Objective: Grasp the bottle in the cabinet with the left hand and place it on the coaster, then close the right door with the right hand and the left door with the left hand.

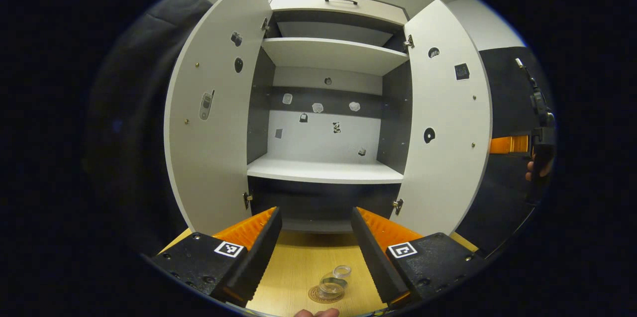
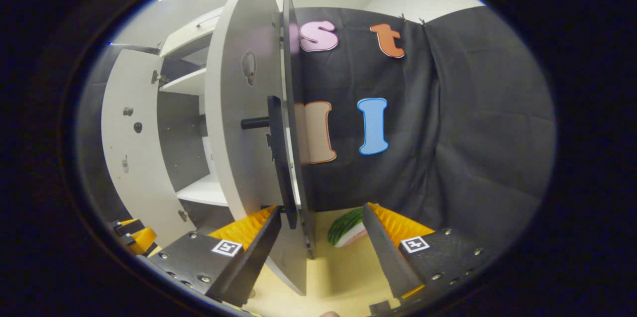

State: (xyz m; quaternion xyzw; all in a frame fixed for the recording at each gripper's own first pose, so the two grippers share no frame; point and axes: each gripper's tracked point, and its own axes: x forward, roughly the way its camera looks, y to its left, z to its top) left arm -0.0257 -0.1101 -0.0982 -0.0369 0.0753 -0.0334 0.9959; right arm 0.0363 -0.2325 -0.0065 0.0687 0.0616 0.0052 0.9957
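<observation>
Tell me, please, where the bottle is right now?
In the left gripper view the bottle stands on the coaster on the wooden tabletop, low between the open left gripper, in front of the open cabinet.

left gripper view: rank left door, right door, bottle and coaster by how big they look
1. left door and right door: look about alike, so no ranking between them.
2. coaster and bottle: both small and overlapping, too close to call.

No readable text, brand or number stands on anything in either view.
</observation>
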